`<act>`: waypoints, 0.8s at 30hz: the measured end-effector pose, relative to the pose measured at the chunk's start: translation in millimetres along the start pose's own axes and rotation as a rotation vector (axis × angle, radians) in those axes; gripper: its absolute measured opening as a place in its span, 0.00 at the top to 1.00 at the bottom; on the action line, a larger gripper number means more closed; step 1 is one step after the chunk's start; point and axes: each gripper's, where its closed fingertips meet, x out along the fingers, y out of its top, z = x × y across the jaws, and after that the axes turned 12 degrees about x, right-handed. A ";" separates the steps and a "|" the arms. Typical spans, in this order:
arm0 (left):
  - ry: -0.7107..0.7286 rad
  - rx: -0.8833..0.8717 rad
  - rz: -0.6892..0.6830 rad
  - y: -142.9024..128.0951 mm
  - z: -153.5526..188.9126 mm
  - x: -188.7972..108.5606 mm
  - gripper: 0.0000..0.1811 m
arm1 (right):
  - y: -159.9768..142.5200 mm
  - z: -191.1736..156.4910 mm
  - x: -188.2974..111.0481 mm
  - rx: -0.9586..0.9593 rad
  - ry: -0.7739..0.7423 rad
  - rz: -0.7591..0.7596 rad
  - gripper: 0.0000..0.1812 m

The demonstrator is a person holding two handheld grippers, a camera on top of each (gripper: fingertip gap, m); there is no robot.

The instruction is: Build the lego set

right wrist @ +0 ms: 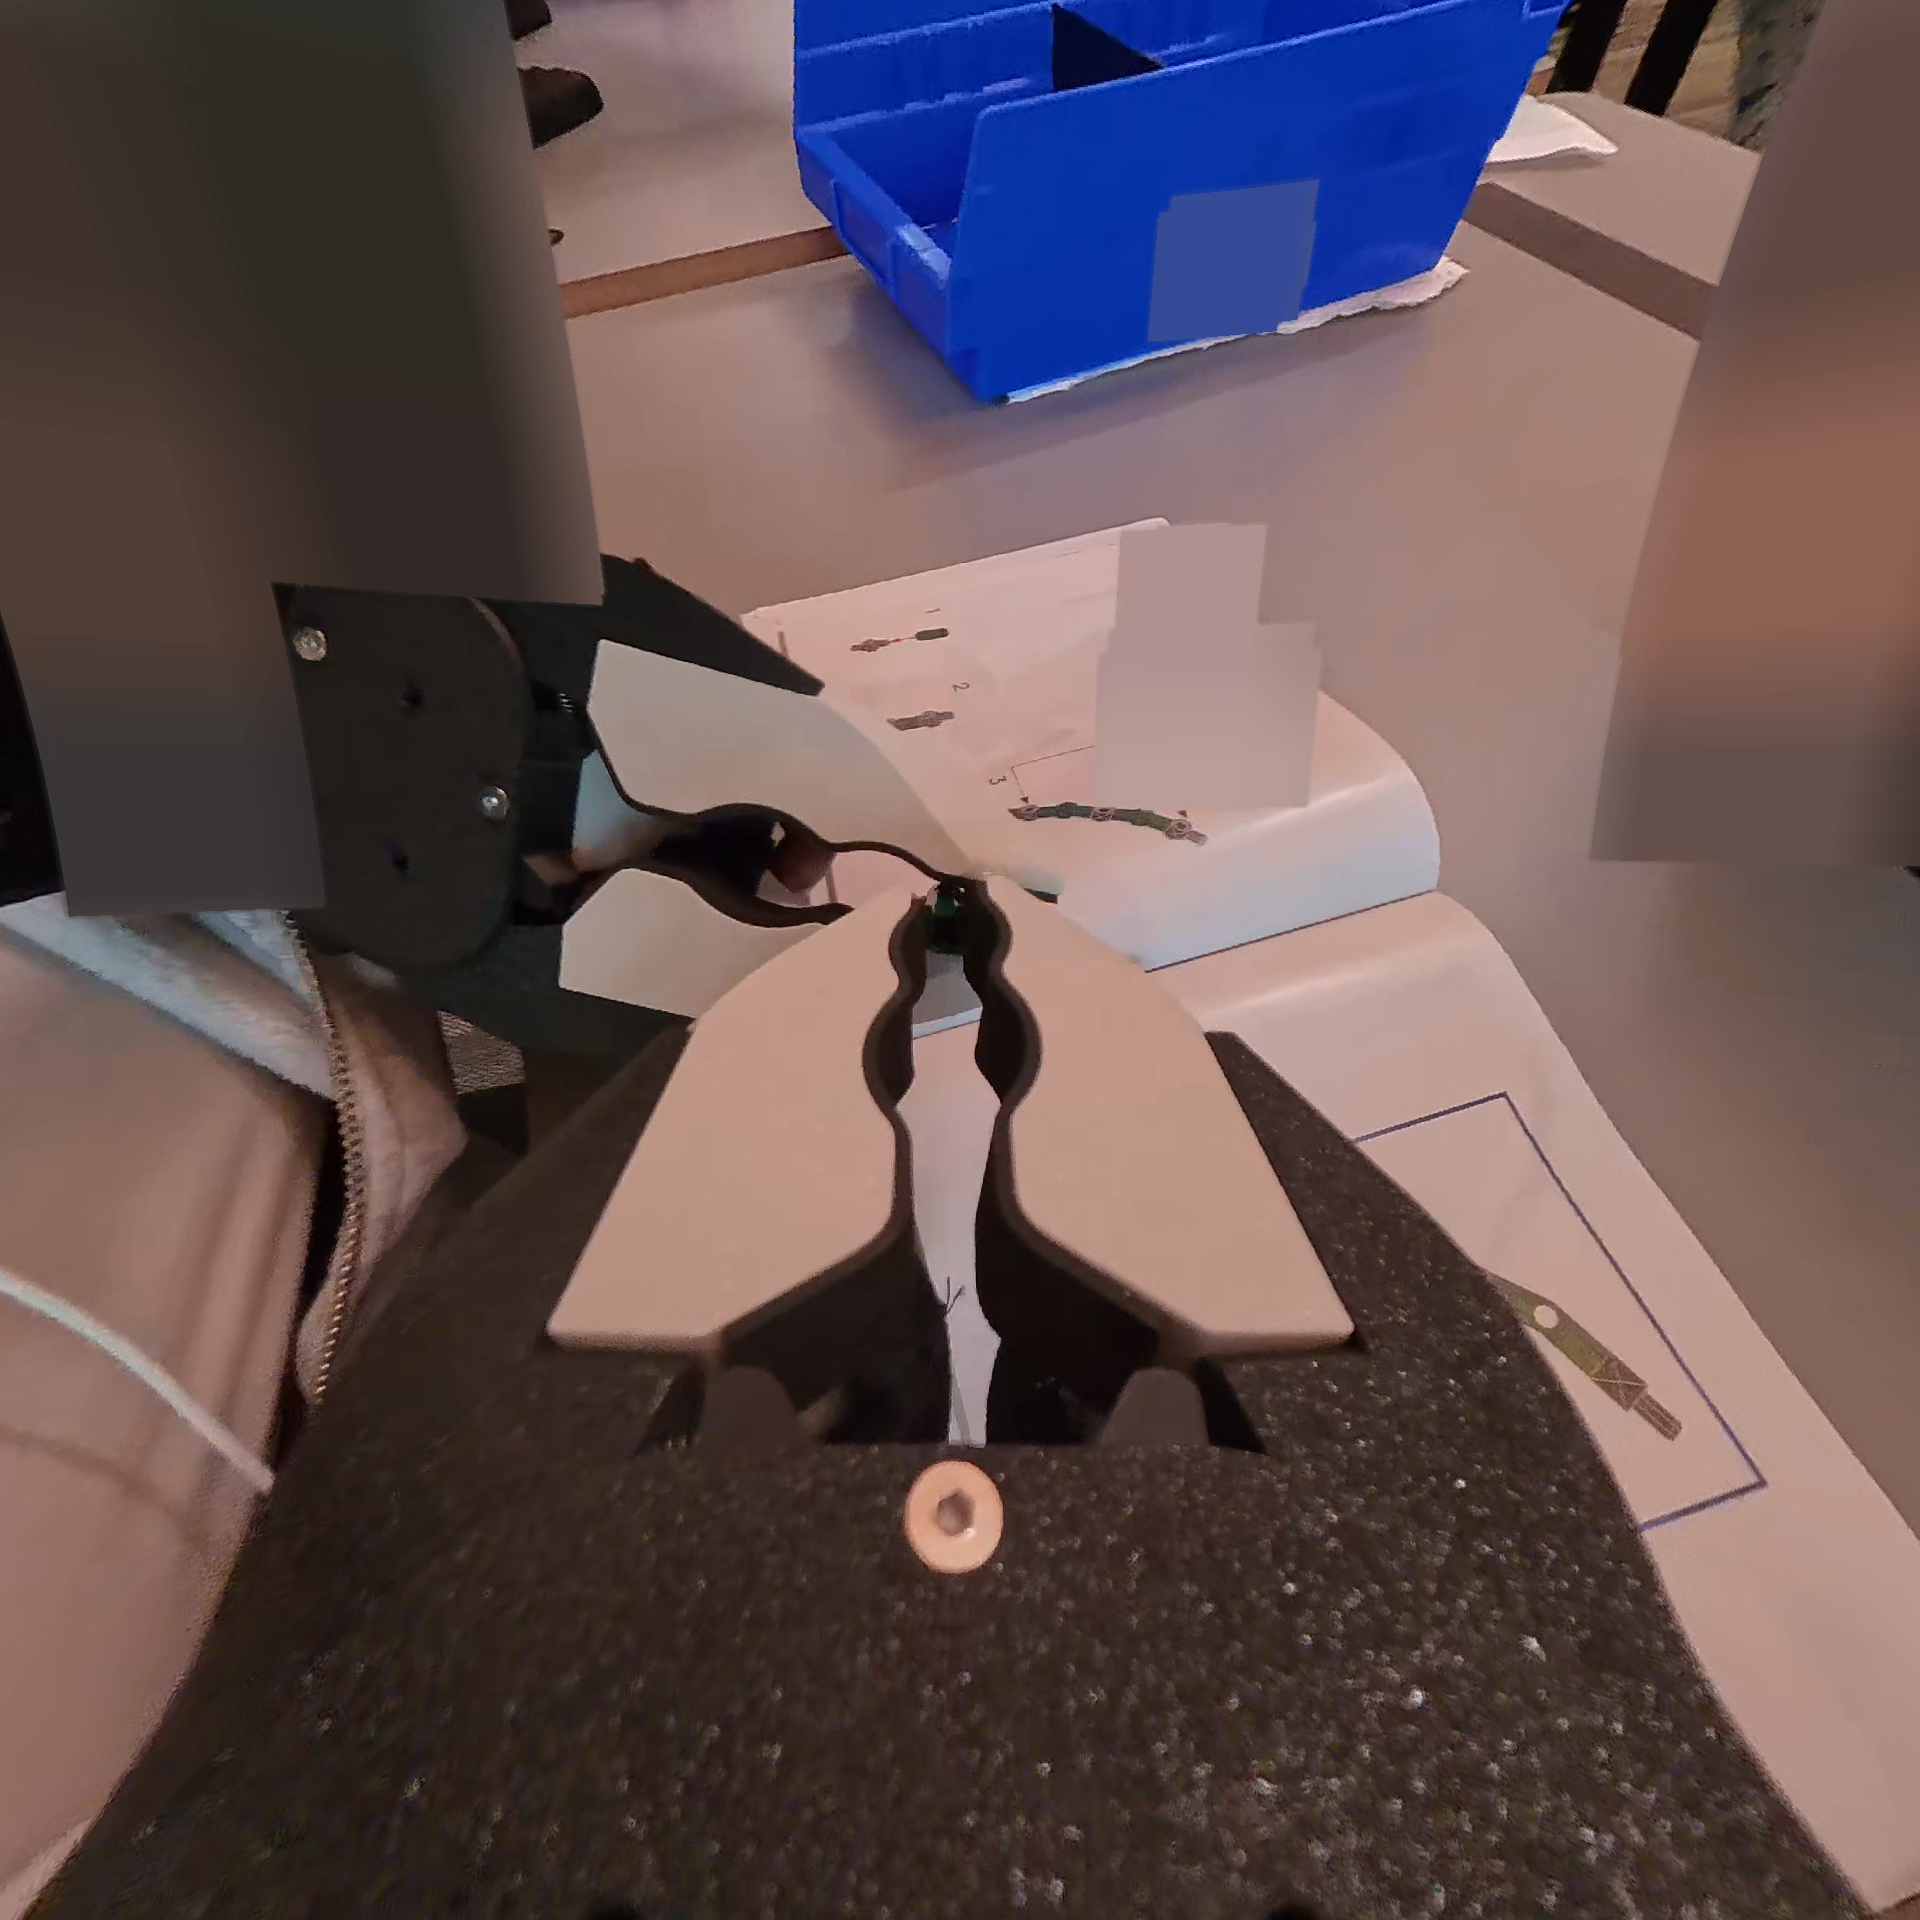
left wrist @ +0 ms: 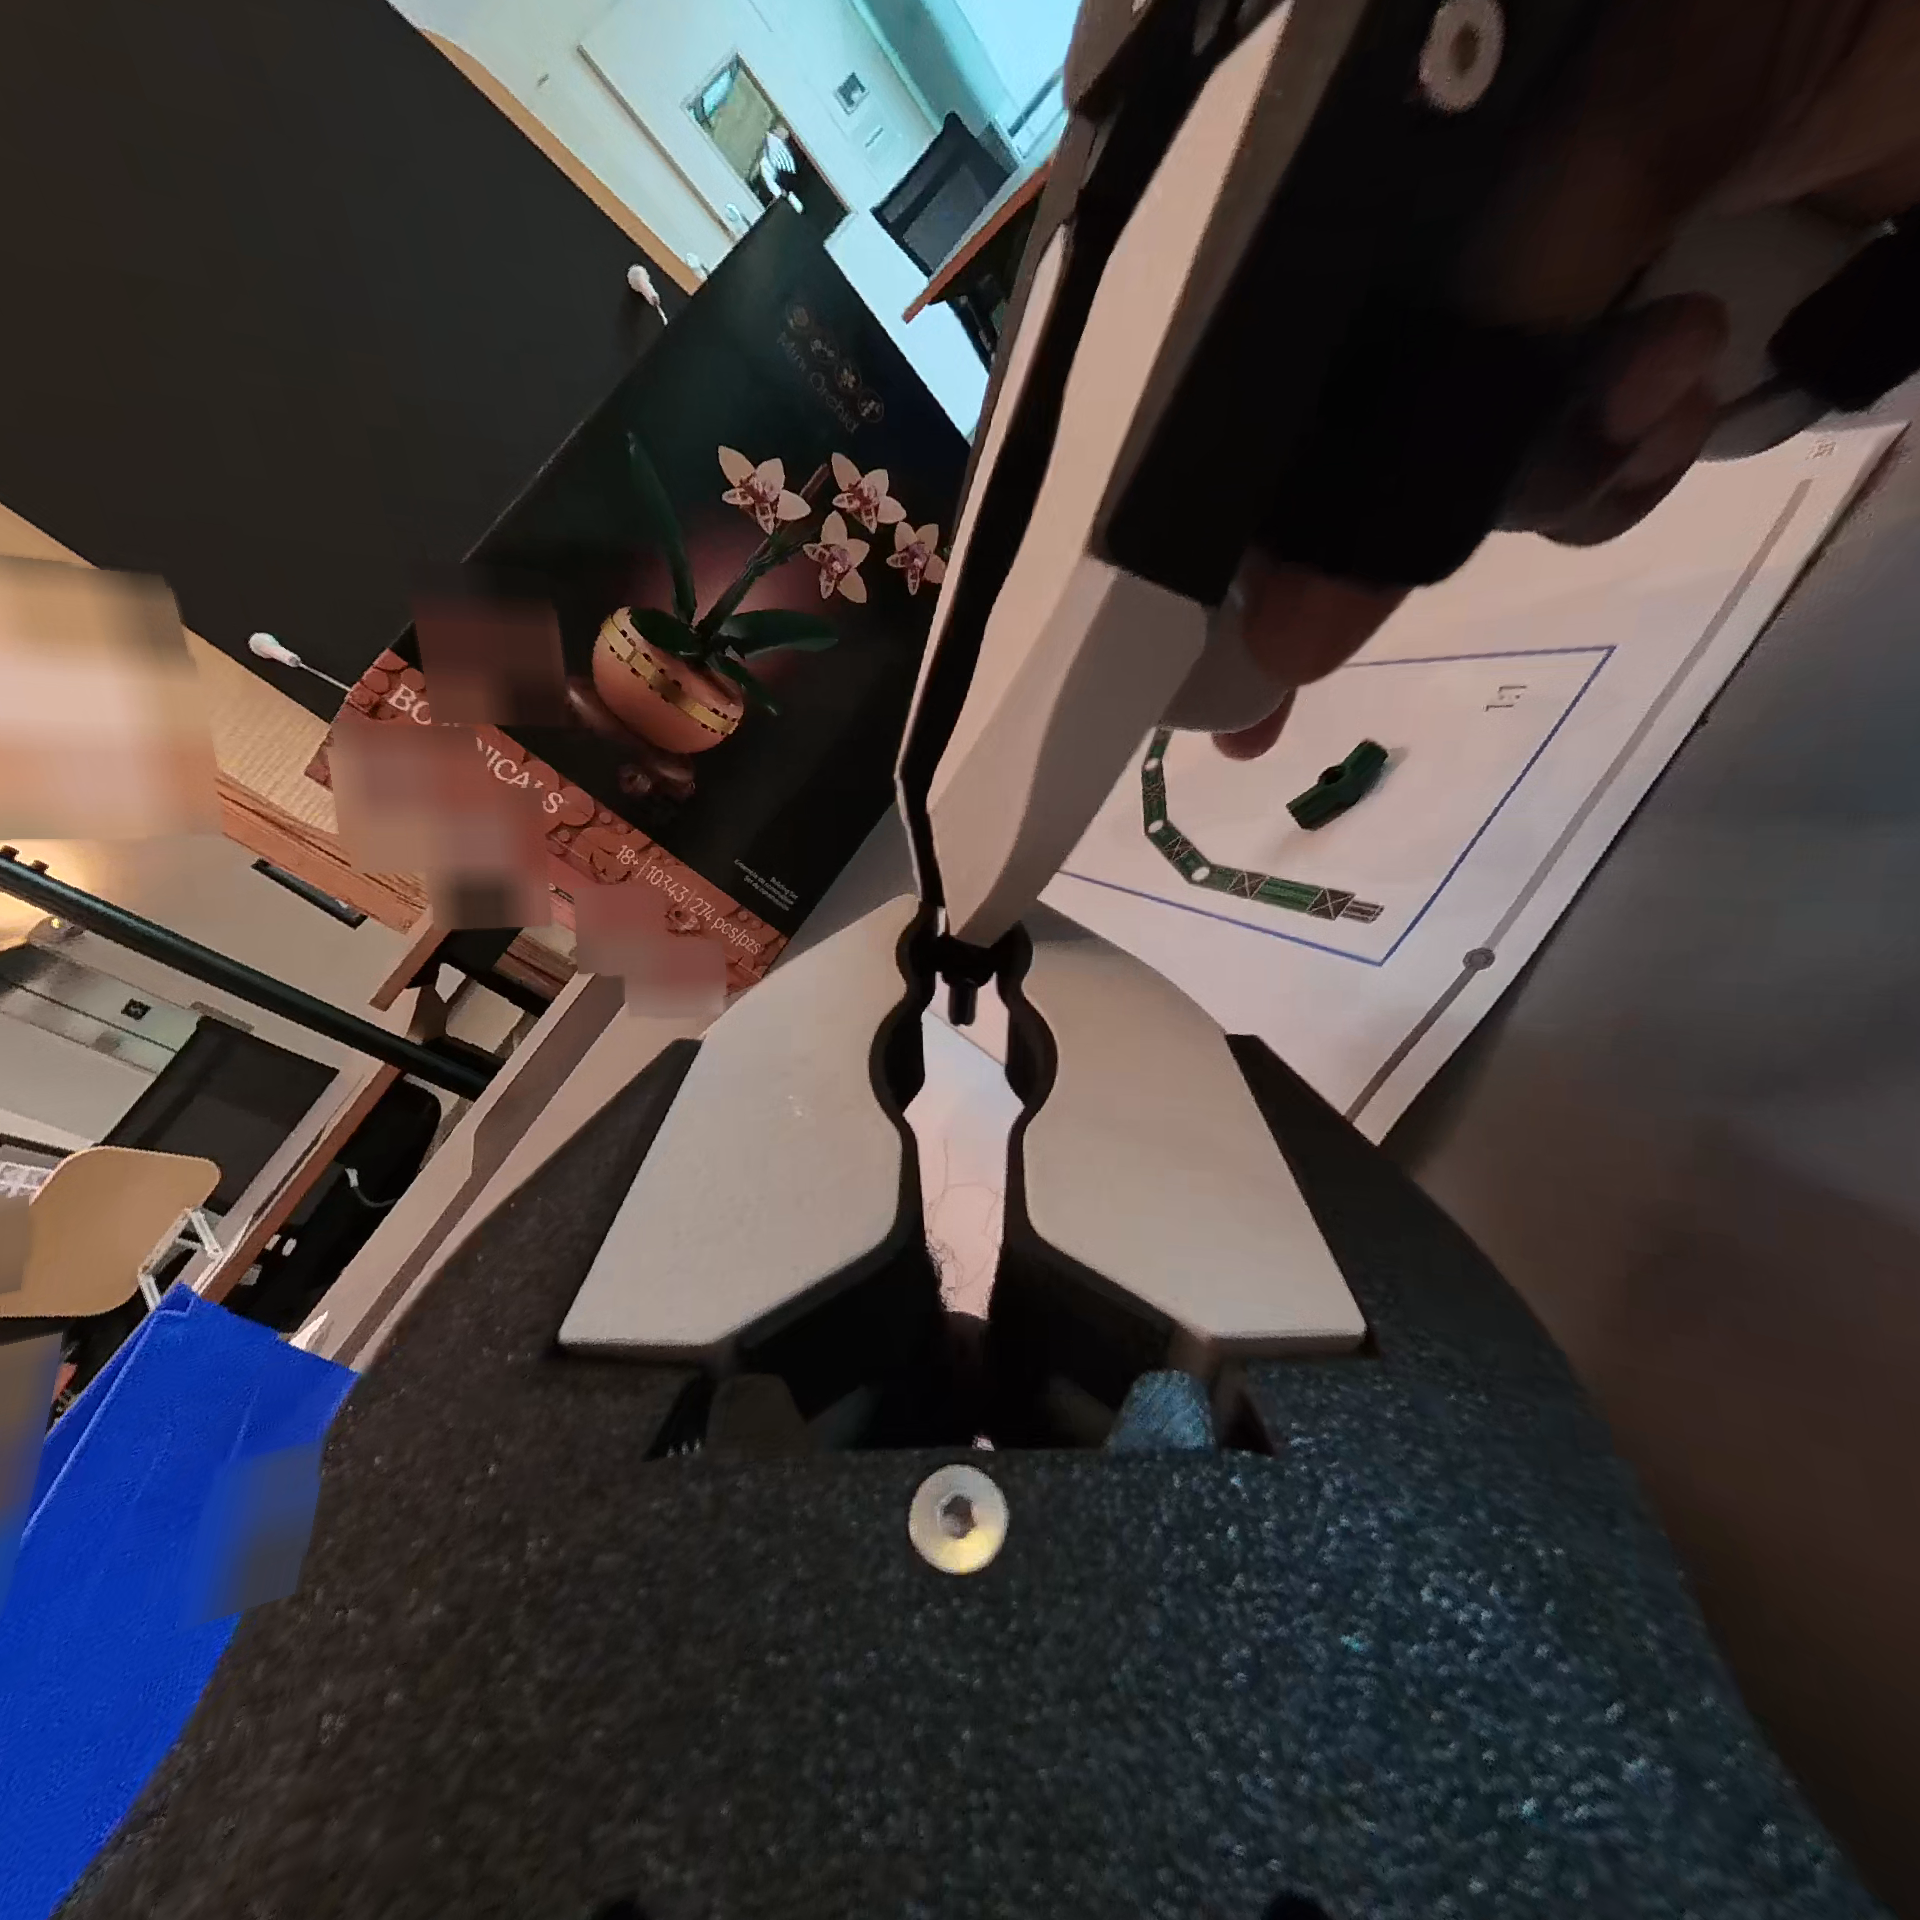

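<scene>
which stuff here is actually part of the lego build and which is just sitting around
In use:
- left gripper, shut on a small dark piece
- right gripper, shut on a small green piece
- loose green piece
- instruction sheet
- set box

Lying about:
- blue bin
- grey table

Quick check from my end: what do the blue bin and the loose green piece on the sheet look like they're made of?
The blue bin looks like moulded hard plastic: even colour, smooth, slightly glossy walls, crisp edges. The loose green piece on the printed sheet also looks like hard plastic, dark green with a faint sheen; it is too small to judge further.
</scene>
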 end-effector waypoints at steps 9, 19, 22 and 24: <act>-0.004 0.002 -0.009 -1.1 2.4 2.1 0.90 | -2.7 -1.0 -10.0 -0.058 -0.003 -0.081 0.97; -0.021 0.000 0.014 4.3 6.4 1.9 0.95 | -3.4 -0.5 -6.5 -0.076 -0.004 -0.088 0.97; -0.030 -0.032 0.030 5.3 5.9 1.1 0.95 | -2.3 -1.6 -6.8 -0.104 0.002 -0.087 0.97; -0.034 -0.042 0.044 7.6 6.3 0.5 0.94 | -4.0 -0.9 -6.7 -0.130 -0.004 -0.107 0.97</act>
